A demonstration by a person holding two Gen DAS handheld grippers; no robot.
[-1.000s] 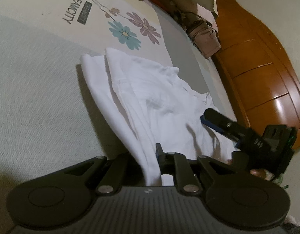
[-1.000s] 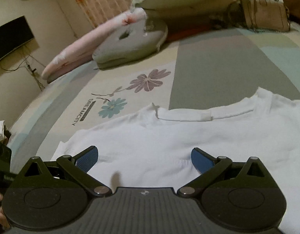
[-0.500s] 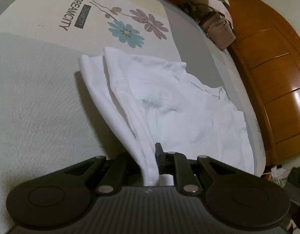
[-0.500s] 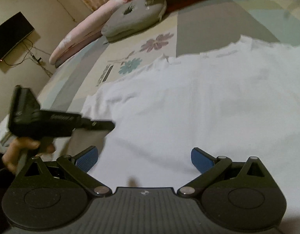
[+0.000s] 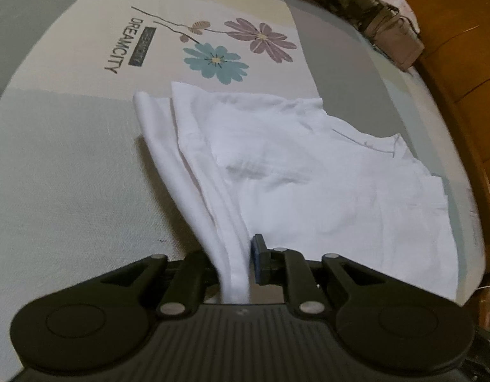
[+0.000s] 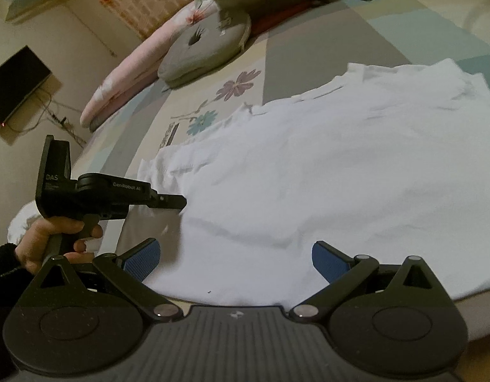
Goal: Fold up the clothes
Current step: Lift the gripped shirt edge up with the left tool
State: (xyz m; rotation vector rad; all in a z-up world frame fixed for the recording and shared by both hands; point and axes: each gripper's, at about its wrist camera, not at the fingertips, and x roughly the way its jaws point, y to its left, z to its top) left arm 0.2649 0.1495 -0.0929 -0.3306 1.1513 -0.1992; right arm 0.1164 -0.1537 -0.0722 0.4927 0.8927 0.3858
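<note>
A white T-shirt (image 5: 308,172) lies spread on the bed, its near left edge lifted in a taut fold. My left gripper (image 5: 237,264) is shut on that fold, the cloth pinched between its blue pads. From the right wrist view the same white T-shirt (image 6: 340,165) fills the middle, and the left gripper (image 6: 178,202) shows at the shirt's left edge, held by a hand (image 6: 53,238). My right gripper (image 6: 235,259) hovers over the shirt's near hem with its blue pads wide apart and nothing between them.
The bed sheet (image 5: 69,159) has grey and pale blocks and a flower print (image 5: 216,62). A wooden headboard (image 5: 467,73) and a brown bag (image 5: 391,35) lie at the right. Pillows (image 6: 200,54) sit at the far end; a dark screen (image 6: 15,86) hangs on the wall.
The left gripper has lifted and tilted down with the shirt edge still pinched. The right gripper has drawn back across the shirt toward its near hem and left the left wrist view.
</note>
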